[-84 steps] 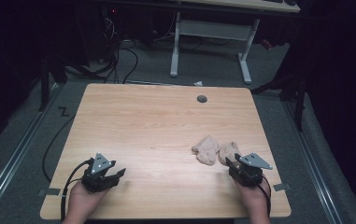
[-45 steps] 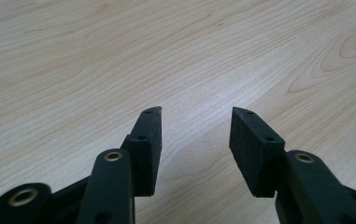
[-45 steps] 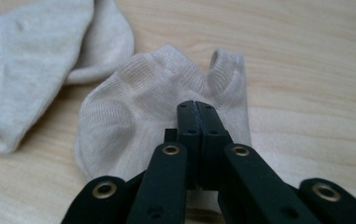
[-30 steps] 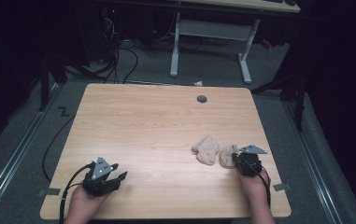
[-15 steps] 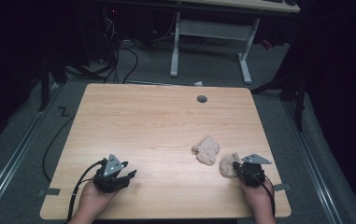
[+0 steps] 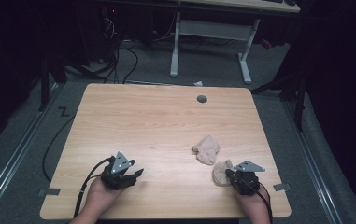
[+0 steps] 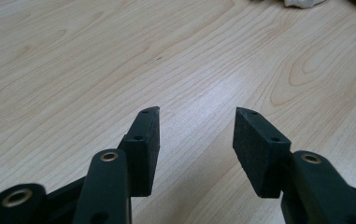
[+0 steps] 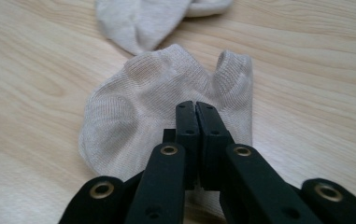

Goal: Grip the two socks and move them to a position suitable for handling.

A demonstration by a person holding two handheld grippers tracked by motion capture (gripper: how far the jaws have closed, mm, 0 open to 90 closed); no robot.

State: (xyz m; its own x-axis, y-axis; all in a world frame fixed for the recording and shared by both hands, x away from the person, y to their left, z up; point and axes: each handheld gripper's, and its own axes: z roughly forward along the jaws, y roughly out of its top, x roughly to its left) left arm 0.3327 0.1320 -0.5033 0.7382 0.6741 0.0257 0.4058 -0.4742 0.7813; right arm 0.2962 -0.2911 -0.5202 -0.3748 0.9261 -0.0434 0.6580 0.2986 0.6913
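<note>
Two beige ankle socks lie on the right part of the wooden table (image 6: 157, 121). The nearer sock (image 6: 221, 171) (image 8: 129, 112) lies flat, with my right gripper (image 6: 228, 174) (image 8: 196, 105) shut on its near edge. The pads meet with only a thin seam, and the jaws have just been opening by a hair with fabric still between them. The second sock (image 6: 207, 149) (image 8: 138, 23) lies crumpled just beyond, apart from the first. My left gripper (image 6: 136, 173) (image 7: 197, 112) hovers low over bare wood at the front left, open, nothing between its fingers.
A round grey cable grommet (image 6: 202, 98) sits near the table's far edge. Past the table stands a white desk frame (image 6: 210, 32) with cables on the floor. Both forearms come in over the table's front edge.
My right gripper has pulled one sock toward the front edge, away from the other sock. My left gripper has moved to the right along the front of the table.
</note>
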